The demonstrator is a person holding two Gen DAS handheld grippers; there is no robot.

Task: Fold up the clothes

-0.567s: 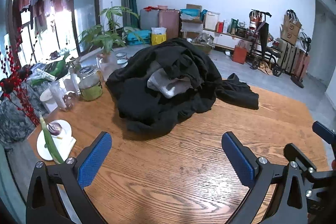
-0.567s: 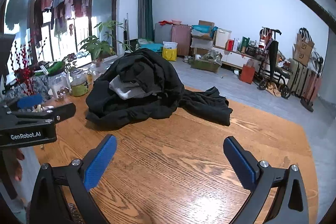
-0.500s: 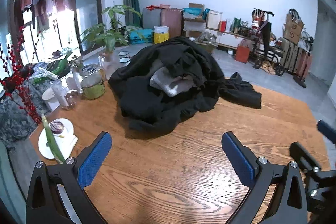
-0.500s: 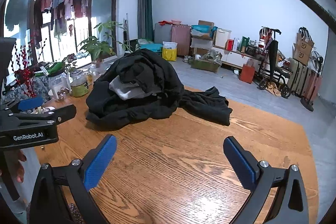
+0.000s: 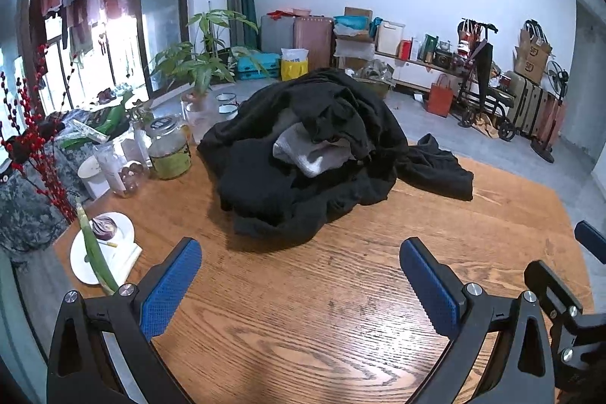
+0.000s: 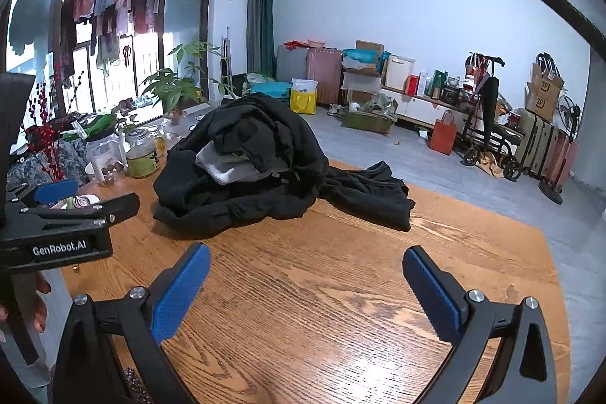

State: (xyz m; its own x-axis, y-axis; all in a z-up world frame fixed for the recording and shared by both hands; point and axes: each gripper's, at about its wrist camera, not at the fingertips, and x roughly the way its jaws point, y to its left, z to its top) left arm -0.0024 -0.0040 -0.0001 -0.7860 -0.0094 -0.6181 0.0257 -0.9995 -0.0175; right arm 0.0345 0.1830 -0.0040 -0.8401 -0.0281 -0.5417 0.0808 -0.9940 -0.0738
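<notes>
Left tongs point(image 5: 299, 265) have edged toward the clothes pile point(image 5: 306, 154); both tongs gape apart, empty.

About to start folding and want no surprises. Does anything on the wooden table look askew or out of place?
The black clothes lie in a crumpled heap with a grey garment bunched inside. One black piece trails out toward the table's far edge. Nothing looks spilled or damaged.

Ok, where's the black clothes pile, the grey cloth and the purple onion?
black clothes pile point(image 5: 265, 192): left wrist view, front slope of the heap.
grey cloth point(image 5: 310, 154): left wrist view, its pale middle fold.
purple onion point(image 5: 105, 226): left wrist view, its cut top.
</notes>
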